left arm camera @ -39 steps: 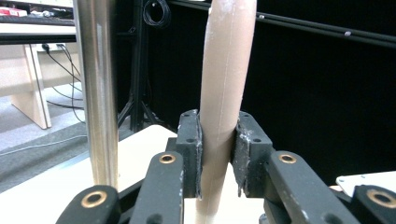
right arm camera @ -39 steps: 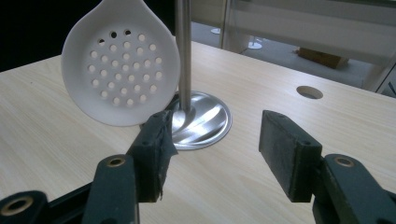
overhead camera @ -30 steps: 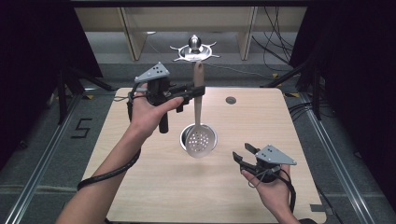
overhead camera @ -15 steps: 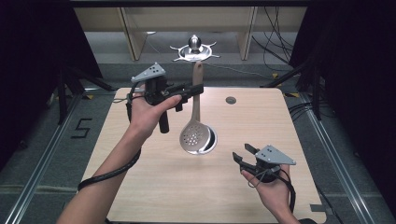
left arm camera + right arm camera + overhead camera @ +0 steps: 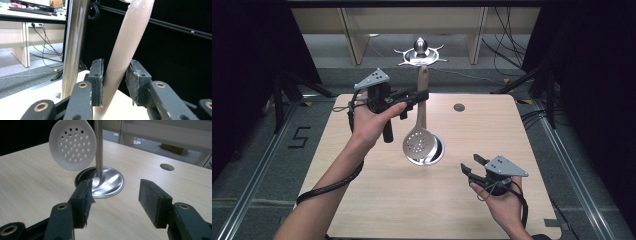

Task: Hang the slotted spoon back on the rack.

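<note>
High view: left gripper (image 5: 419, 96) is held level above the far half of the wooden table (image 5: 362, 200), jaws pointing toward the table's middle, either side of the pale handle of a slotted spoon (image 5: 420, 142). Spoon hangs nearly upright, perforated bowl low, just over the round metal base (image 5: 437, 152) of a stand near the table centre. Right gripper (image 5: 472, 167) sits low at the near right of the table, in the person's right hand (image 5: 502, 202), well apart from the spoon, nothing between its jaws. A small round hole (image 5: 459, 107) lies in the tabletop at the far right.

Left gripper view: spoon handle (image 5: 125, 52) runs up tilted between the two black pads. It lies against the left pad (image 5: 97, 82); a narrow gap shows at the right pad. Jaws have just been opening, loosened around the handle rather than clamped. A polished steel pole (image 5: 75, 45) stands upright just beside the handle.

Right gripper view: jaws stand wide apart and empty. Beyond them, the spoon's perforated bowl (image 5: 73, 145) hangs beside the steel pole (image 5: 99, 147), above the shiny base dish (image 5: 110, 183).
</note>
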The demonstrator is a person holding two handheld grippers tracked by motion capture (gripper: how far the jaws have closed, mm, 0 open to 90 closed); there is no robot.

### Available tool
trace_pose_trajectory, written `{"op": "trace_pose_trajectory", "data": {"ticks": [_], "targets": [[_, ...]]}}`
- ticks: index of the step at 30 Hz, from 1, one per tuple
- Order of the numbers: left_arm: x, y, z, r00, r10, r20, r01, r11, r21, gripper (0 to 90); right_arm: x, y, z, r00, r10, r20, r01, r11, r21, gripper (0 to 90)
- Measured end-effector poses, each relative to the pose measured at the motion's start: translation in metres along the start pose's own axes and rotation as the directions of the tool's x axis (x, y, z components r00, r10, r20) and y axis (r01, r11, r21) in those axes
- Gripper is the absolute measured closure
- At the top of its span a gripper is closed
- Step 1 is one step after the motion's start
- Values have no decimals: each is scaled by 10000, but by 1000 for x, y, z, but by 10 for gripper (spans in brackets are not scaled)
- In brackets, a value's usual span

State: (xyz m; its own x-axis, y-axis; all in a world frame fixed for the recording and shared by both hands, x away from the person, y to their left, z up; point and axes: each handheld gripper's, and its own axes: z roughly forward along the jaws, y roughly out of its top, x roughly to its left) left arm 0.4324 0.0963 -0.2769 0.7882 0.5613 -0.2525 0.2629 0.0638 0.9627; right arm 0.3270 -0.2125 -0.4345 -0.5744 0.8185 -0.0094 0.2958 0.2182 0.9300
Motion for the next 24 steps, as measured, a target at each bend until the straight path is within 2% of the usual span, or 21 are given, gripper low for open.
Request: {"op": "trace_pose_trajectory", "data": {"ticks": [2, 3, 4, 5, 7, 8, 10, 16, 17, 18, 19, 24], "targets": [[-1, 0, 0, 10000, 73, -55, -73, 10000, -3, 663, 0, 0, 0, 10000, 50, -77, -49, 9999, 91, 450], [-1, 0, -1, 9998, 176, -86, -176, 9998, 7, 661, -1, 1, -1, 9998, -198, -87, 198, 9998, 102, 450], [-2, 0, -1, 9996, 242, -159, -242, 9997, 31, 658, -1, 1, -1, 9997, -247, -65, 248, 9996, 102, 450], [-2, -1, -1, 9994, 276, -217, -275, 9996, 34, 653, -1, 0, 1, 9997, -224, 43, 224, 9997, -82, 450], [-3, -2, -2, 9983, 457, -368, -453, 9989, 110, 635, -1, 0, 1, 9997, -227, 52, 228, 9997, -101, 450], [-3, -2, -2, 9976, 550, -418, -545, 9984, 133, 627, 1, 0, 0, 9999, 93, 97, -93, 10000, 9, 449], [-4, -3, -4, 9956, 748, -559, -740, 9971, 169, 609, 0, 0, 1, 10000, -87, -38, 87, 10000, 25, 449], [-7, -8, -12, 9831, 1430, -1147, -1394, 9895, 388, 505, -1, 0, 1, 9999, -158, -13, 158, 9999, -41, 449], [-7, -8, -12, 9831, 1430, -1147, -1394, 9895, 388, 486, -1, 0, 1, 9997, -242, 62, 242, 9996, -132, 448], [-8, -11, -16, 9786, 1574, -1327, -1530, 9873, 427, 468, 0, 0, 1, 10000, -14, -16, 14, 10000, -5, 448], [-8, -12, -18, 9760, 1702, -1361, -1657, 9852, 440, 453, 0, 0, 1, 10000, -22, -10, 22, 10000, -23, 448], [-12, -18, -30, 9667, 2033, -1557, -1994, 9791, 407, 401, -2, 0, 1, 9993, -359, 133, 360, 9993, -97, 448]]}}
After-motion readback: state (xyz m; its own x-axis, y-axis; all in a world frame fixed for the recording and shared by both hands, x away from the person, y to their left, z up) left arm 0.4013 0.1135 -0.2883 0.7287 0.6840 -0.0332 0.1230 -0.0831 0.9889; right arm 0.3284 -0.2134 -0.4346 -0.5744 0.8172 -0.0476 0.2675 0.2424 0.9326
